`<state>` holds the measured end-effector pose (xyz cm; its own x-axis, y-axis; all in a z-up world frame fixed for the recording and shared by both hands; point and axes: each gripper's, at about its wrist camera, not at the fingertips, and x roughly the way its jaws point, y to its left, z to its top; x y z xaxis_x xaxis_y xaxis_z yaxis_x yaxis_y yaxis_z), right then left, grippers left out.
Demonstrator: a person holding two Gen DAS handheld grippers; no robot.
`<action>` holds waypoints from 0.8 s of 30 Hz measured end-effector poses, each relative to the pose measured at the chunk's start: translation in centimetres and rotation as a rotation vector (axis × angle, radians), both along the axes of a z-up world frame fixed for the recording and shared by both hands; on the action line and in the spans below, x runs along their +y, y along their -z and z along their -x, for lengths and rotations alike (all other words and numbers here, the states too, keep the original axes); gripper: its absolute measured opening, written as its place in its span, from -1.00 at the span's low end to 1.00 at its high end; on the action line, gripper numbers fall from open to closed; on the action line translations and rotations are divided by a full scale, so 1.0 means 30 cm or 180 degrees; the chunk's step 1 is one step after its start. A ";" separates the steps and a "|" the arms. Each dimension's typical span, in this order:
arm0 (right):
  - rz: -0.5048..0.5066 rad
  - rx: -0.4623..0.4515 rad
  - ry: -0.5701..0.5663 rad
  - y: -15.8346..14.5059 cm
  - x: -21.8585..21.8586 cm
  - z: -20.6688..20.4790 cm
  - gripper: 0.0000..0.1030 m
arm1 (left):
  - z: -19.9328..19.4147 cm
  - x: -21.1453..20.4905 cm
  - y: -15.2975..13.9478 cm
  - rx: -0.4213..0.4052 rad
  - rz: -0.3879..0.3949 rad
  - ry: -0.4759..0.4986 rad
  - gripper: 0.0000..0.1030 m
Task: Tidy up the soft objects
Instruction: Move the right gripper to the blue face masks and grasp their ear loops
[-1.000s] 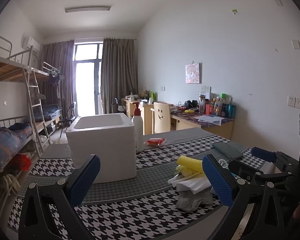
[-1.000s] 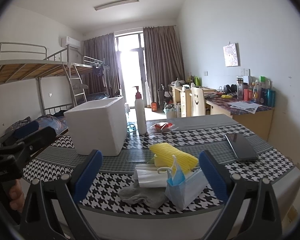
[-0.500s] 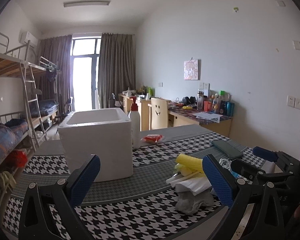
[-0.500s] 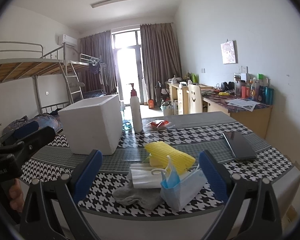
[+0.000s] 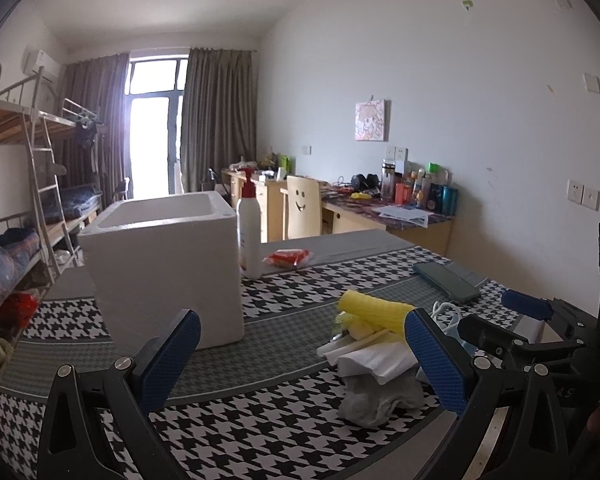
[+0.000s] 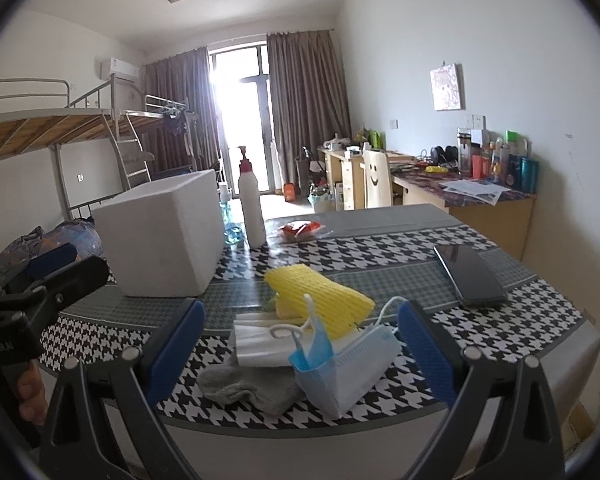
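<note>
Both claws nearer; right claw point(image 6: 300, 352) wide, blue mask point(image 6: 340, 368) between tips.

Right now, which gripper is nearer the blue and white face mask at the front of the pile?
The right. The right gripper opens straight at the blue and white face mask, which sits between its fingers' line of sight; the left gripper hangs off to the mask's left, facing the white foam box.

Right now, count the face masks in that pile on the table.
2 visible: a blue face mask at the pile's near edge, and a folded white face mask just left of it, atop the grey sock. More may be hidden underneath.
</note>
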<state>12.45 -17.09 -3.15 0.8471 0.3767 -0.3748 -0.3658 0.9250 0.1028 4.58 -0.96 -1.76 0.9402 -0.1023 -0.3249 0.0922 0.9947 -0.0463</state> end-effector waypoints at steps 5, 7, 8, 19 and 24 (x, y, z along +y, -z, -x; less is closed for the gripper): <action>0.0012 0.0072 0.0018 0.022 -0.006 -0.008 0.92 | -0.021 -0.006 0.012 0.0084 0.0045 0.0078 0.98; 0.0013 0.0102 0.0016 0.031 -0.011 -0.011 0.92 | -0.027 -0.015 0.020 0.0103 0.0008 0.0090 0.98; 0.0020 0.0113 0.0022 0.036 -0.012 -0.010 0.92 | -0.032 -0.017 0.024 0.0121 0.0011 0.0098 0.98; 0.0075 0.0317 -0.0055 0.100 -0.025 -0.027 0.80 | -0.096 -0.057 0.079 0.0288 0.0008 0.0182 0.98; 0.0084 0.0448 -0.0109 0.130 -0.026 -0.041 0.52 | -0.125 -0.074 0.097 0.0356 0.0005 0.0225 0.98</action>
